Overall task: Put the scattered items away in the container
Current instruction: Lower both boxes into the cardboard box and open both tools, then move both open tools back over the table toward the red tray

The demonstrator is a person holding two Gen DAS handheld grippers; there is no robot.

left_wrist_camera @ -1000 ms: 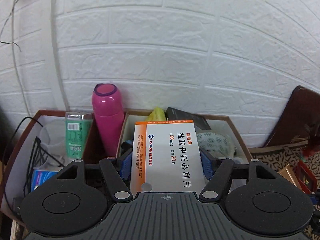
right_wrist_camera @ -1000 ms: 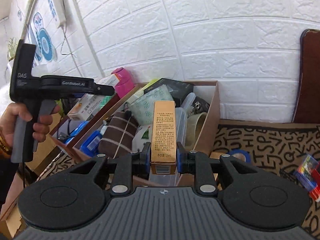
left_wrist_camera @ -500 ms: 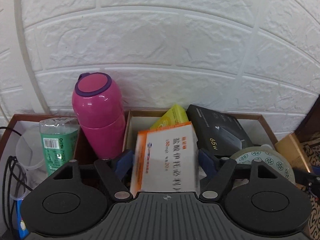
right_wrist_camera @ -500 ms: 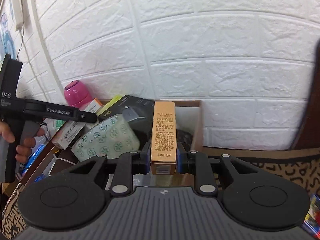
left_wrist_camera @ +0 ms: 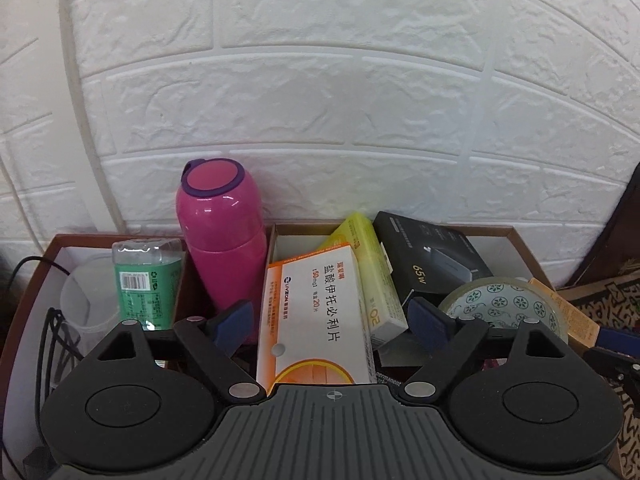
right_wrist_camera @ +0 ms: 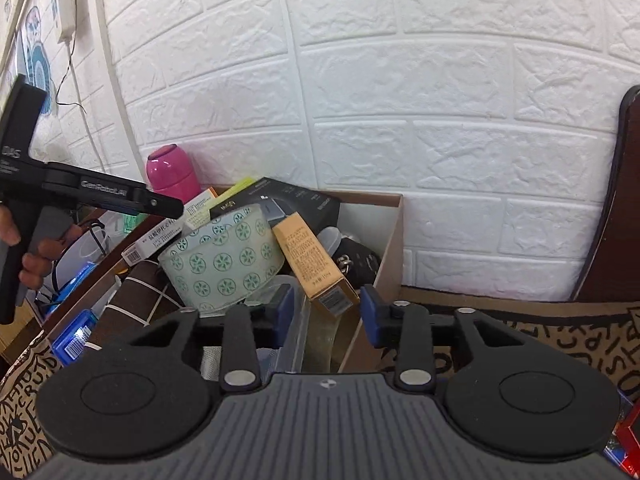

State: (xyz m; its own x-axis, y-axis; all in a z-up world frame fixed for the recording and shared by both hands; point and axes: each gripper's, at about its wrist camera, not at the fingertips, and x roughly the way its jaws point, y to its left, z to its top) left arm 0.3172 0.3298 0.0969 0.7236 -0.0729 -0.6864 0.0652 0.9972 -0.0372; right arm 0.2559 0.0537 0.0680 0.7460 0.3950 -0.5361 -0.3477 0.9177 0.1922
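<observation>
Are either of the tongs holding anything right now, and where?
Nothing is held. Left tongs stand open around the white-orange medicine box; right tongs have released the tan carton.

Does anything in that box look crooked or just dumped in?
Yes. The gold carton lies tilted against the patterned tape roll, and the white medicine box leans on the yellow box. Both look dropped onto the pile in the cardboard box, not laid flat.

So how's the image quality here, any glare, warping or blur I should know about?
Left wrist view: fisheye bows the brick courses, window glare streaks the pink bottle, medicine box print stays sharp. Right wrist view: same bowing, dark corner vignetting, patterned tape roll crisp, no motion blur.
</observation>
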